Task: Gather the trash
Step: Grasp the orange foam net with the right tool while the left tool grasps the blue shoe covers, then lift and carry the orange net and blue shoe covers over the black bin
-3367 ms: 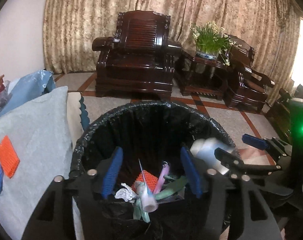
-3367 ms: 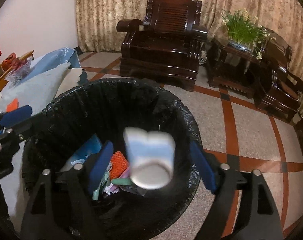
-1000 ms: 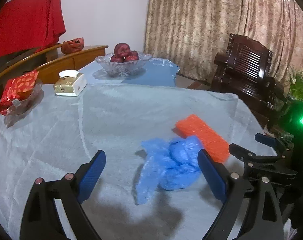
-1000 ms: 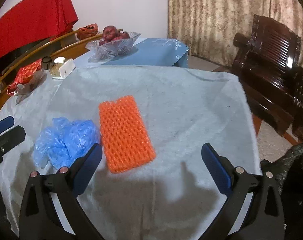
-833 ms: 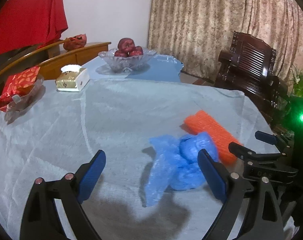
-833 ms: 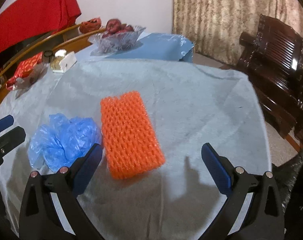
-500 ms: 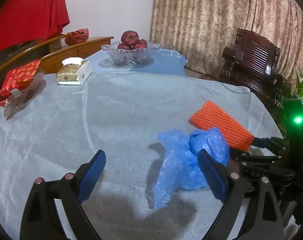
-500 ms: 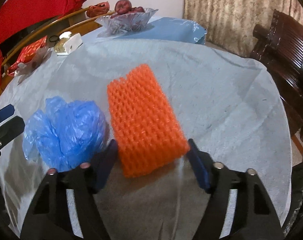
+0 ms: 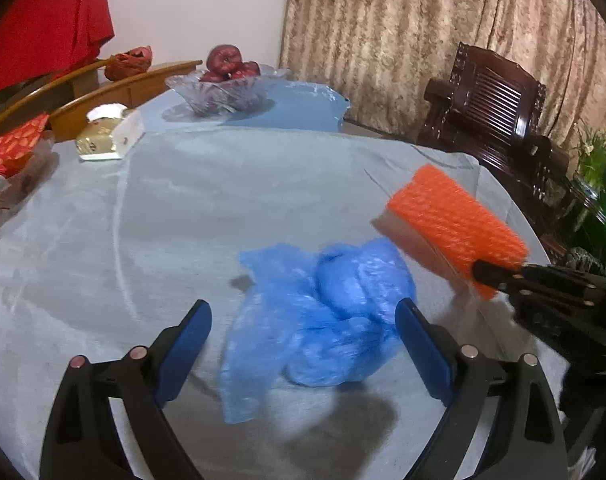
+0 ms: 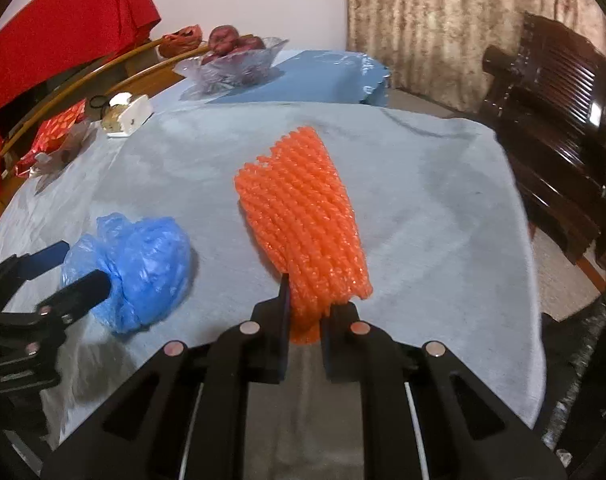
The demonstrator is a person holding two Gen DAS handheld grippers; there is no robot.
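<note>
An orange foam net (image 10: pixel 303 216) is pinched at its near end by my right gripper (image 10: pixel 309 304), whose jaws are closing on it. Its far end tilts up off the grey tablecloth (image 10: pixel 423 200). In the left wrist view the orange foam net (image 9: pixel 455 220) hangs at the right on the right gripper's black tips (image 9: pixel 503 276). A crumpled blue plastic bag (image 9: pixel 343 280) lies on the cloth between the spread fingers of my left gripper (image 9: pixel 301 308), which is open and not touching it. From the right wrist camera, the blue plastic bag (image 10: pixel 143 264) and the left gripper (image 10: pixel 73 270) appear at the left.
At the table's far side stand a glass bowl of red fruit (image 9: pixel 227 88), a tissue box (image 9: pixel 111 136) and a red packet (image 9: pixel 11 152). A dark wooden armchair (image 9: pixel 495 120) stands beyond the table's right edge. A black bin bag's rim (image 10: pixel 583 360) shows low right.
My right gripper's jaws went from wide open to closed on the orange net, and the net's far end rose off the cloth. My left gripper sank closer around the blue bag.
</note>
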